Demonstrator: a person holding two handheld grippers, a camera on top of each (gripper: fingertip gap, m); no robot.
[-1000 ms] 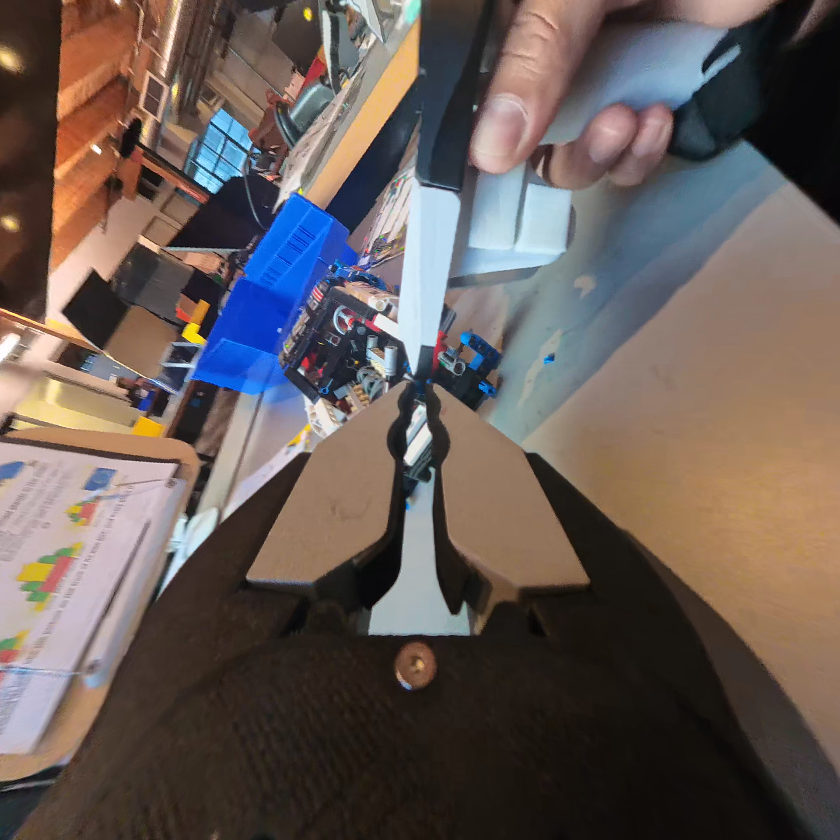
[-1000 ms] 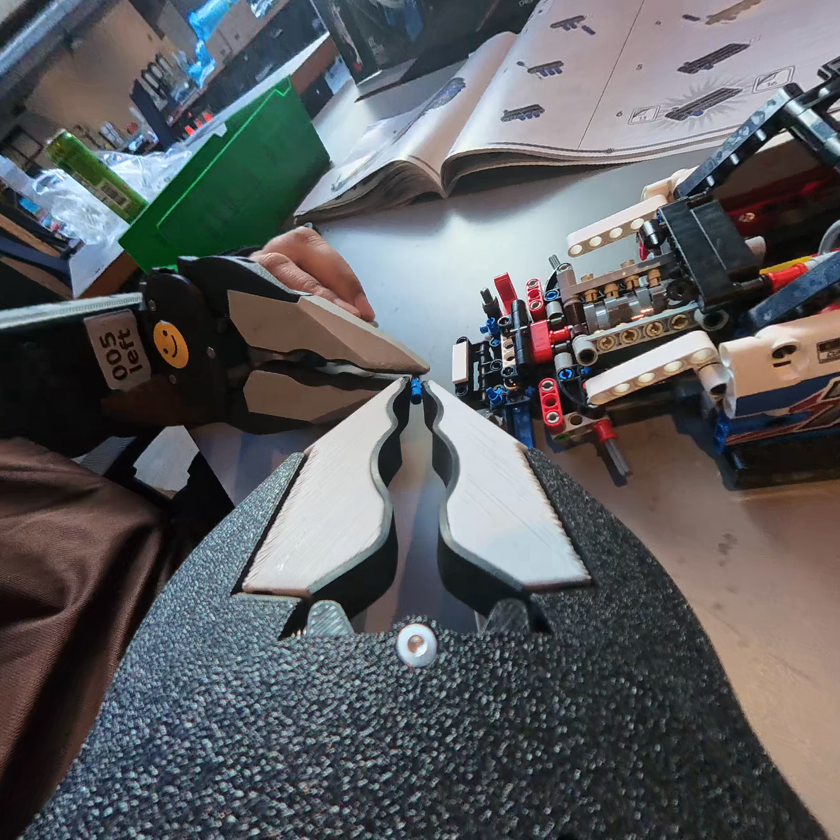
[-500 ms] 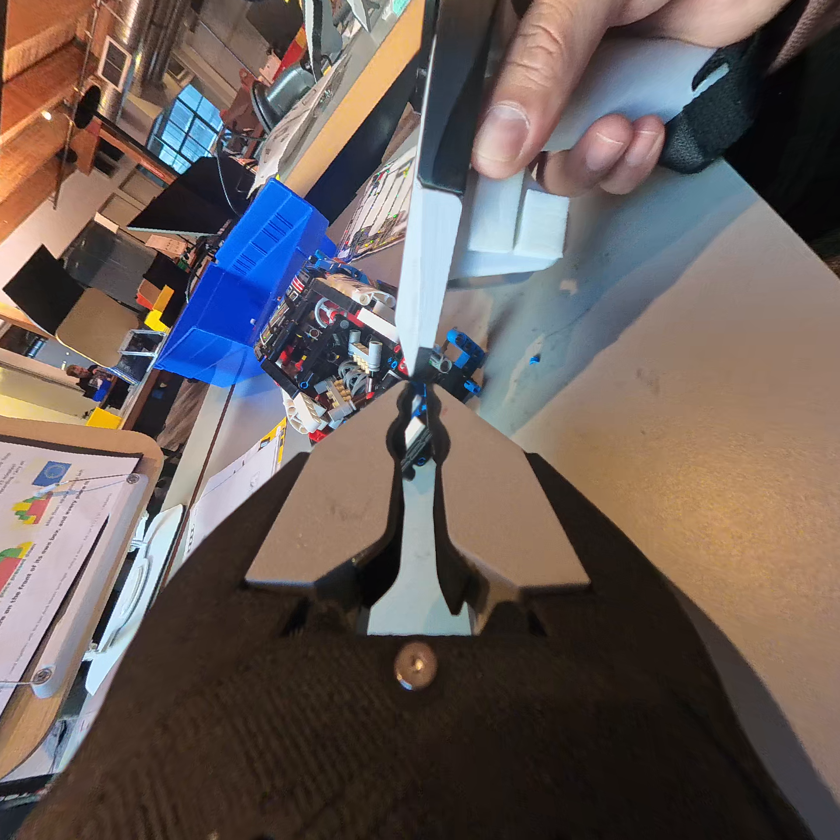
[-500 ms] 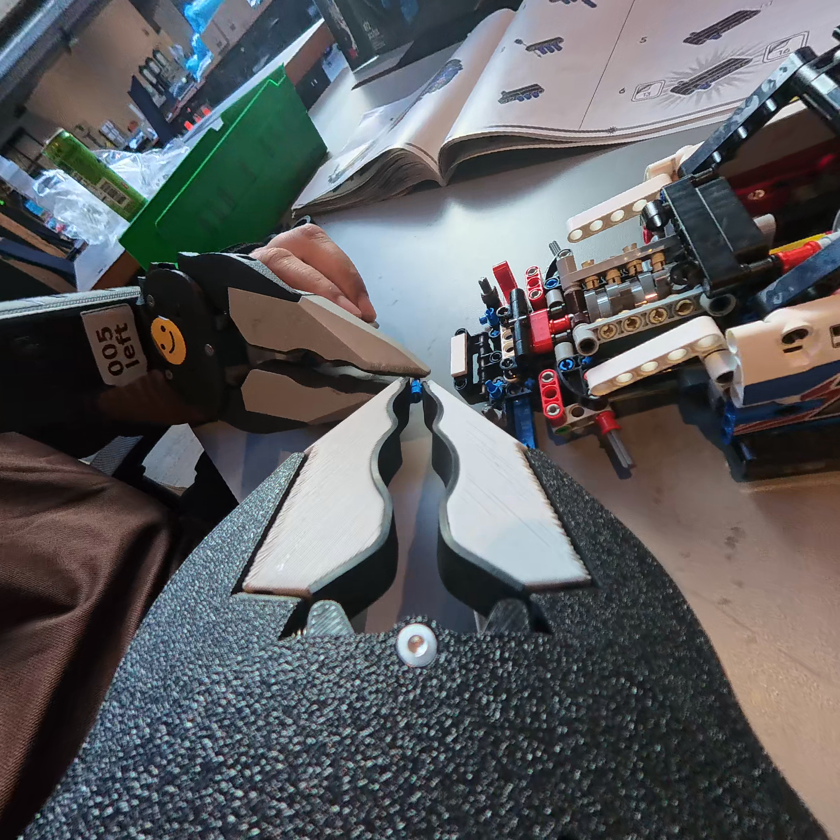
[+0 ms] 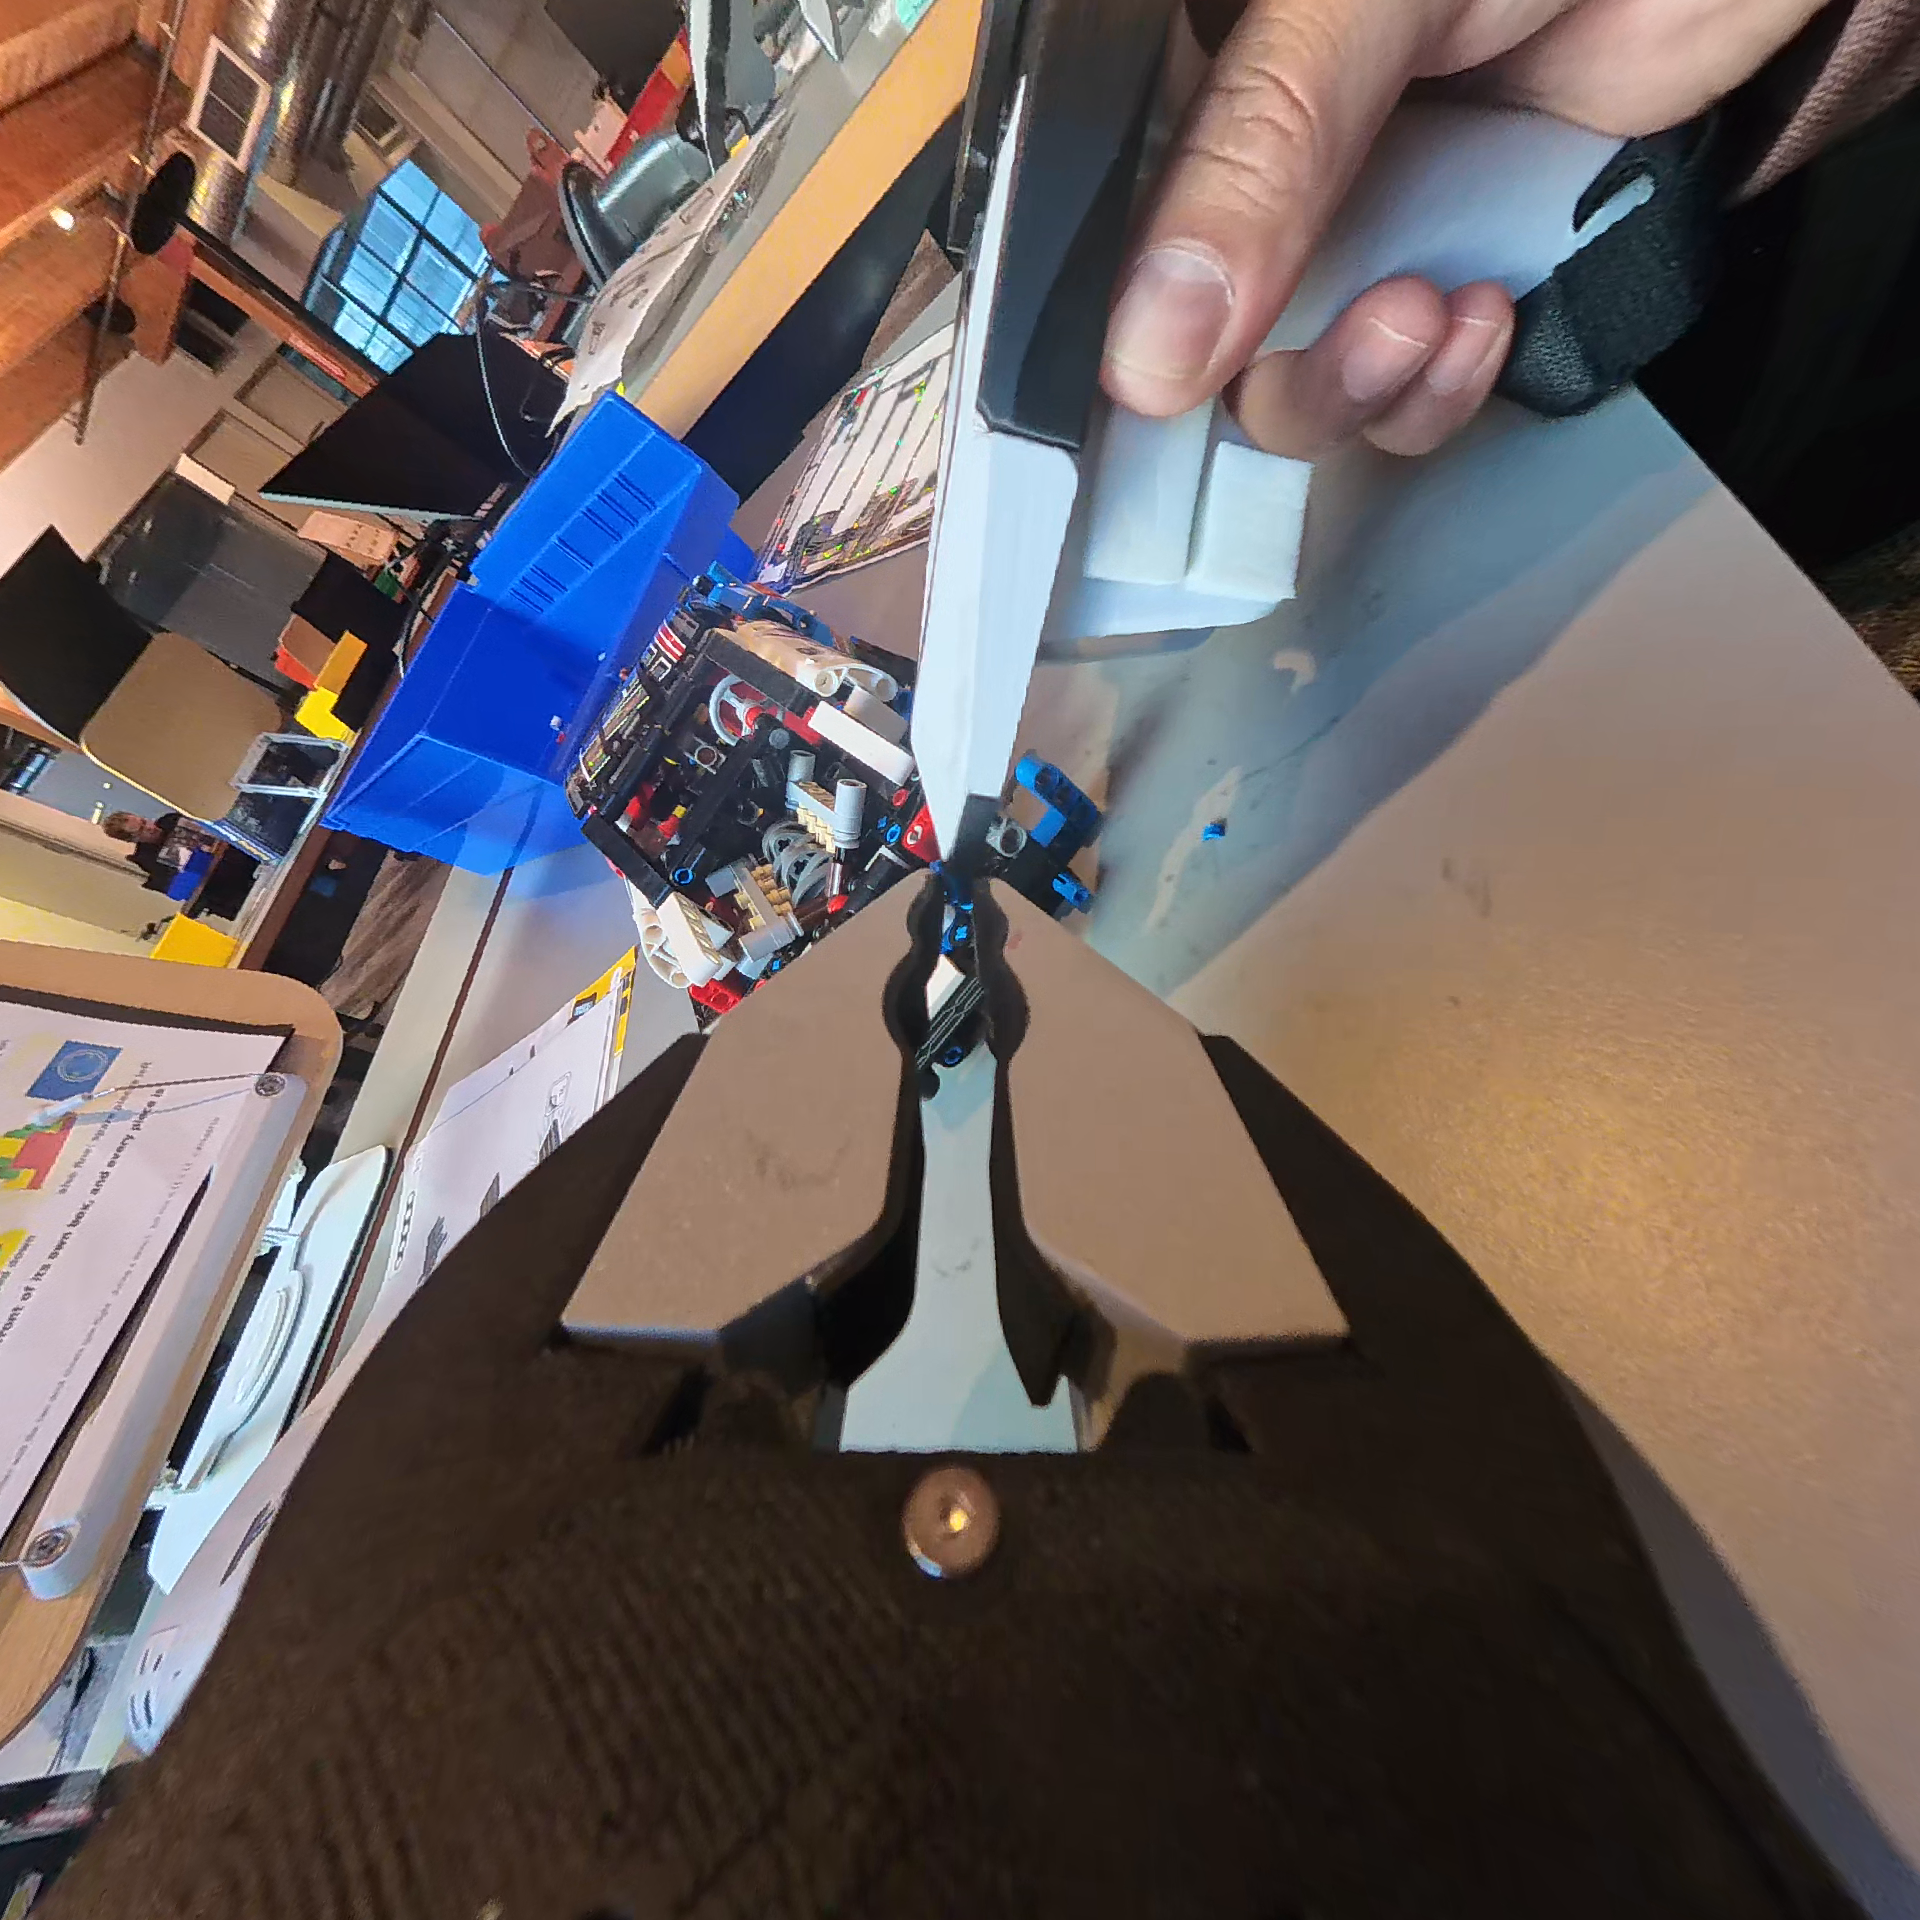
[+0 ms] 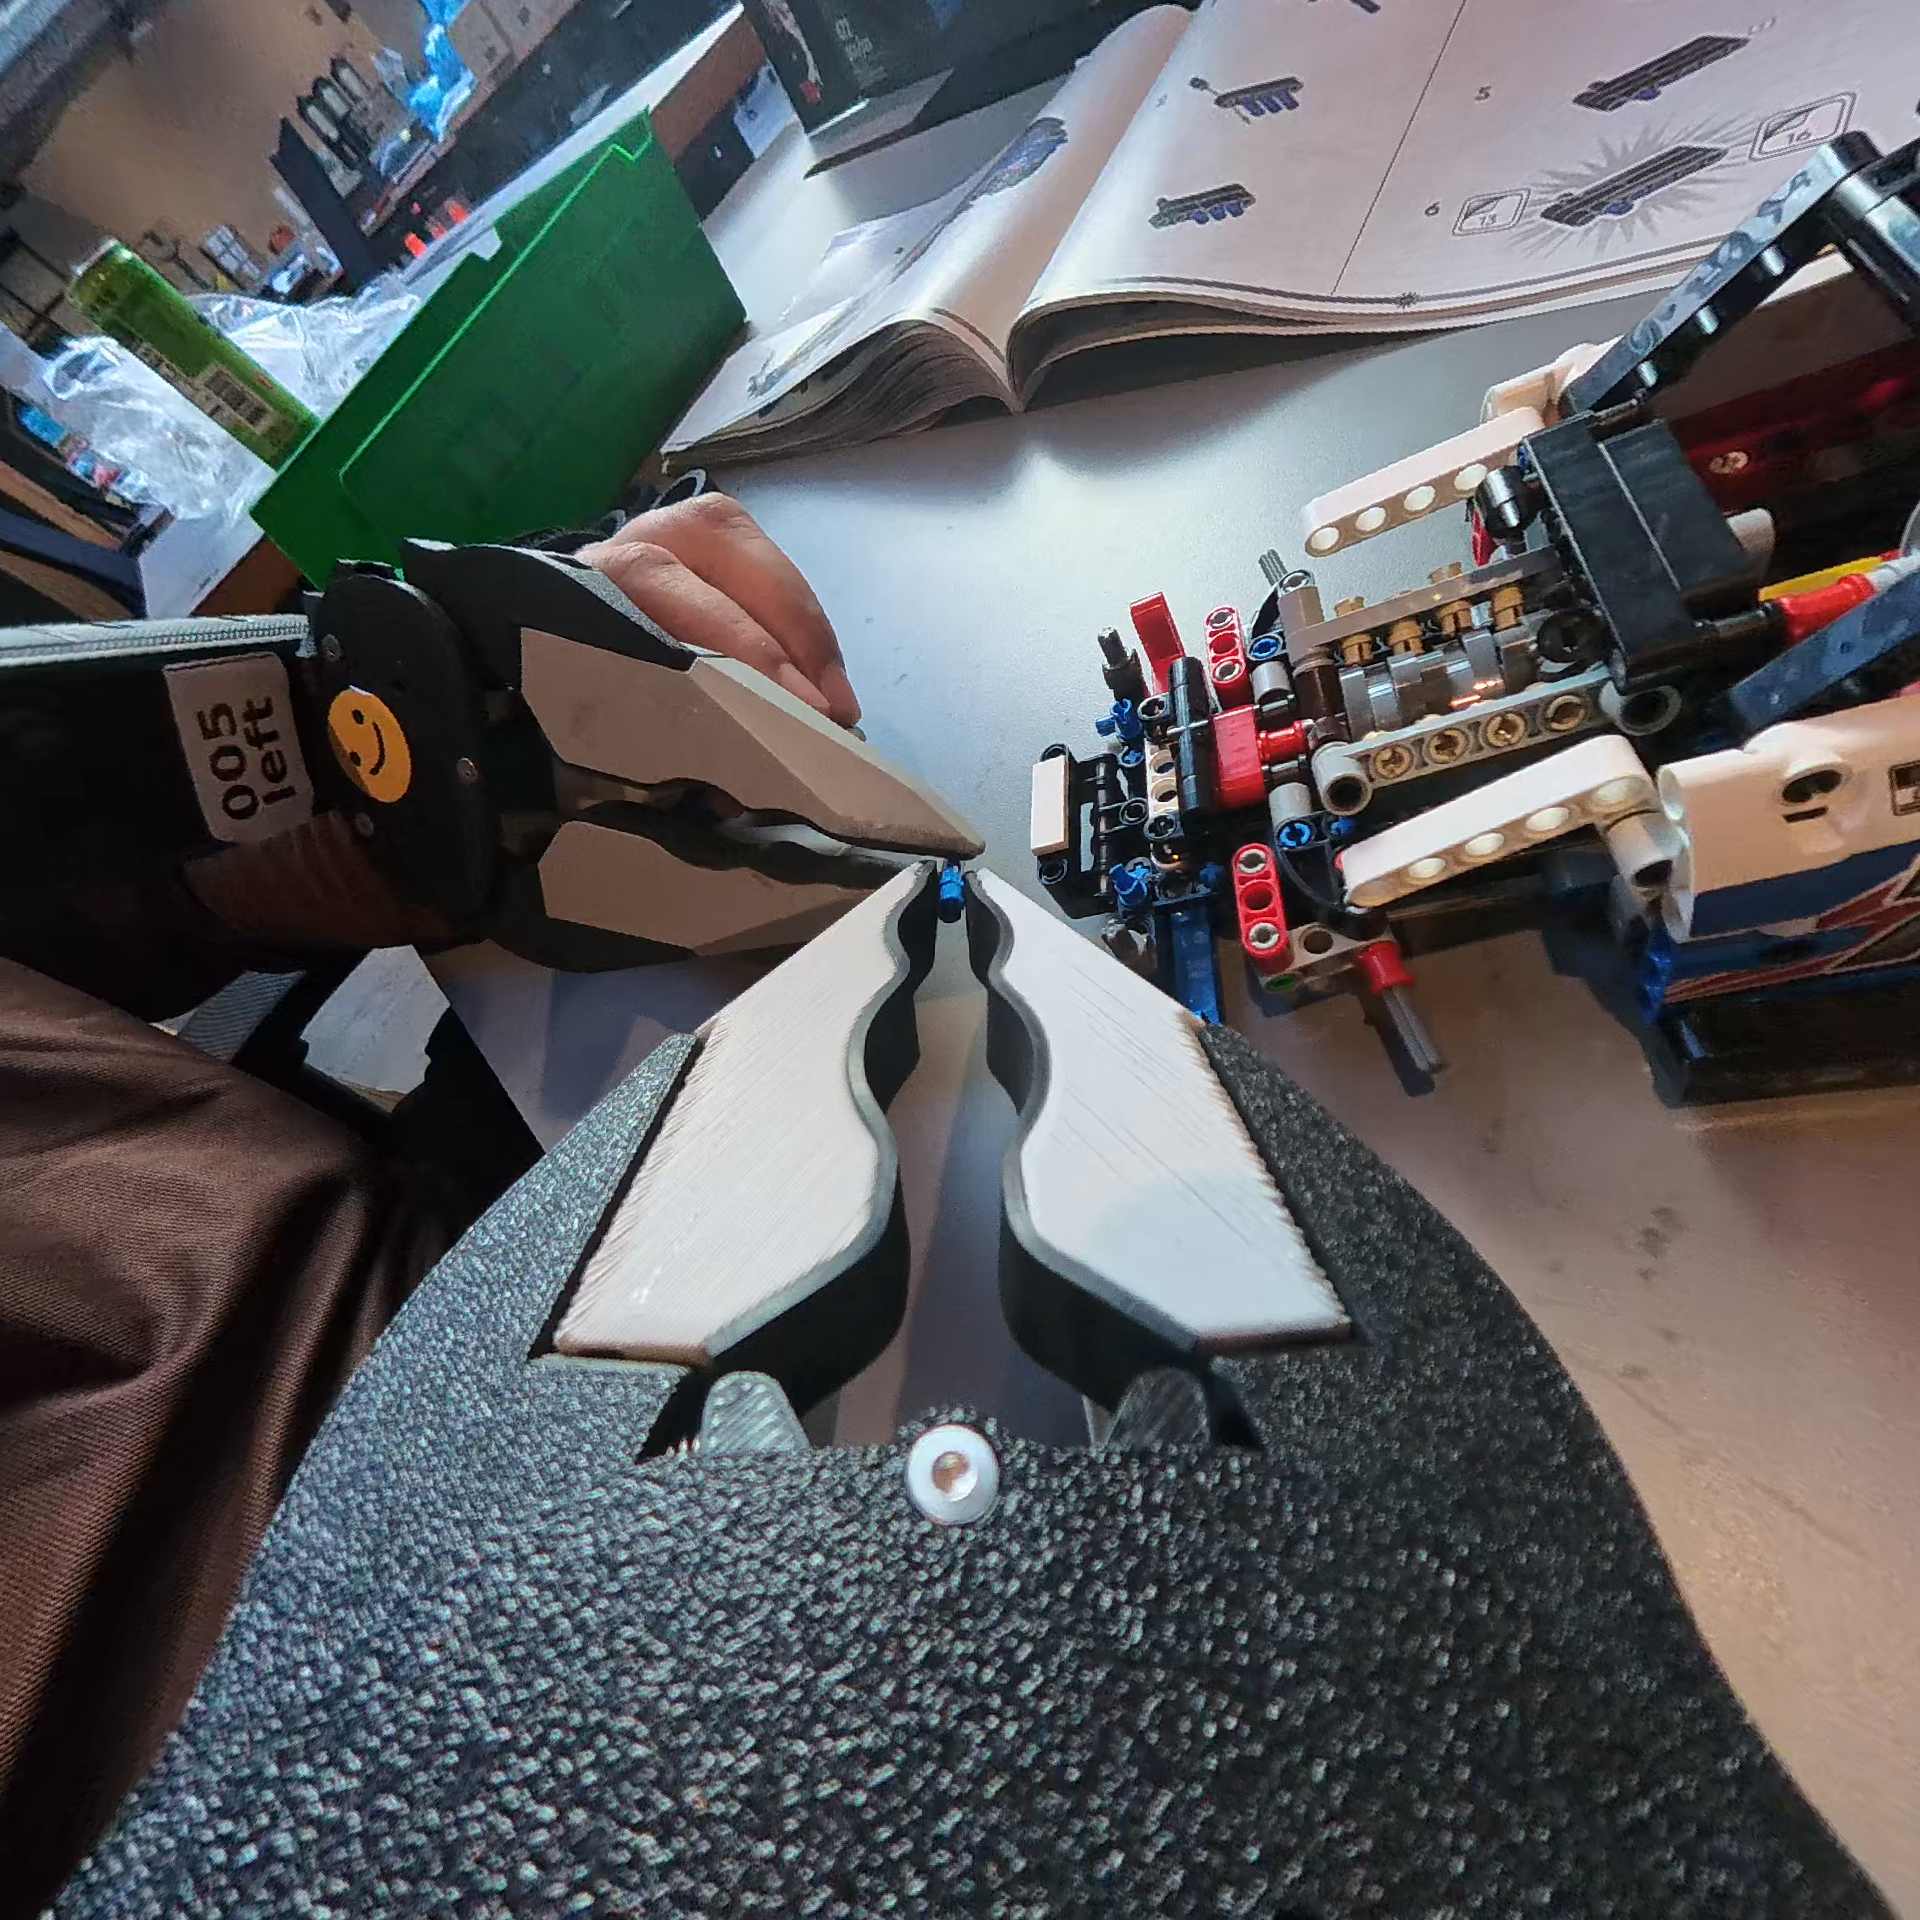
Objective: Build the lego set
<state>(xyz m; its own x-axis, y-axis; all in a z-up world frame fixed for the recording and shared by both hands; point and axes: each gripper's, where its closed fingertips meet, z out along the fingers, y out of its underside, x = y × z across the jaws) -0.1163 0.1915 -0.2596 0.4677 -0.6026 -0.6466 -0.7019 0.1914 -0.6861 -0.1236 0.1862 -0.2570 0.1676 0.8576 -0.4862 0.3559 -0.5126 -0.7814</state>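
Observation:
My left gripper (image 5: 956,909) is shut on a small black lego piece with blue pins (image 5: 951,1023) above the grey table. My right gripper (image 6: 948,883) is shut on a small blue pin (image 6: 948,896). The two grippers meet tip to tip at right angles, and the pin touches the left gripper's tip. The right gripper shows in the left wrist view (image 5: 987,623), coming down from above. The left gripper shows in the right wrist view (image 6: 727,790), coming from the left. The part-built lego car (image 6: 1507,727) stands on the table just beyond and also shows in the left wrist view (image 5: 769,800).
An open instruction book (image 6: 1247,208) lies behind the car, with a green bin (image 6: 520,364) and a green can (image 6: 177,343) to its left. A blue bin (image 5: 540,707) stands behind the car. A loose blue pin (image 5: 1210,829) lies on the table. Hands (image 5: 1299,260) hold both grippers. My left and right fingertips are right by each other.
Both grippers stay shut and tip to tip. The left view has rolled and shifted a little, and the car sits slightly nearer in the right view.

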